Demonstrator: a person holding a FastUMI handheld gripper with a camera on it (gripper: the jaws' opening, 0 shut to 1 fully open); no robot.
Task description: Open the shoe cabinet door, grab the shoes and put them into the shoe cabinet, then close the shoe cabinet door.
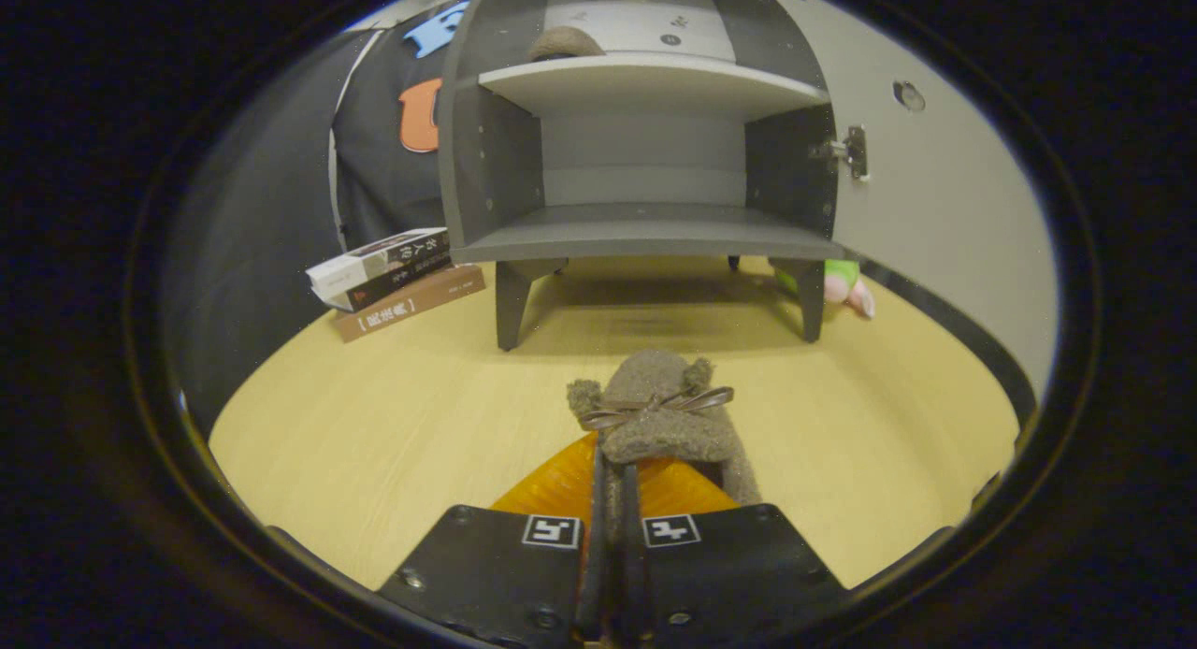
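Gripper view: gripper (612, 499) clamped on fuzzy slipper (659, 411) above wooden table (374, 443); open shoe cabinet (645, 153) far ahead, books (393, 275) at its left.

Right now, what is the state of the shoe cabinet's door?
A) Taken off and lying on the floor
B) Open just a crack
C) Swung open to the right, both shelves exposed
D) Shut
C: the door stands swung wide on its hinge, baring the lower shelf, while the gripper holds the fuzzy shoe with jaws shut on it.
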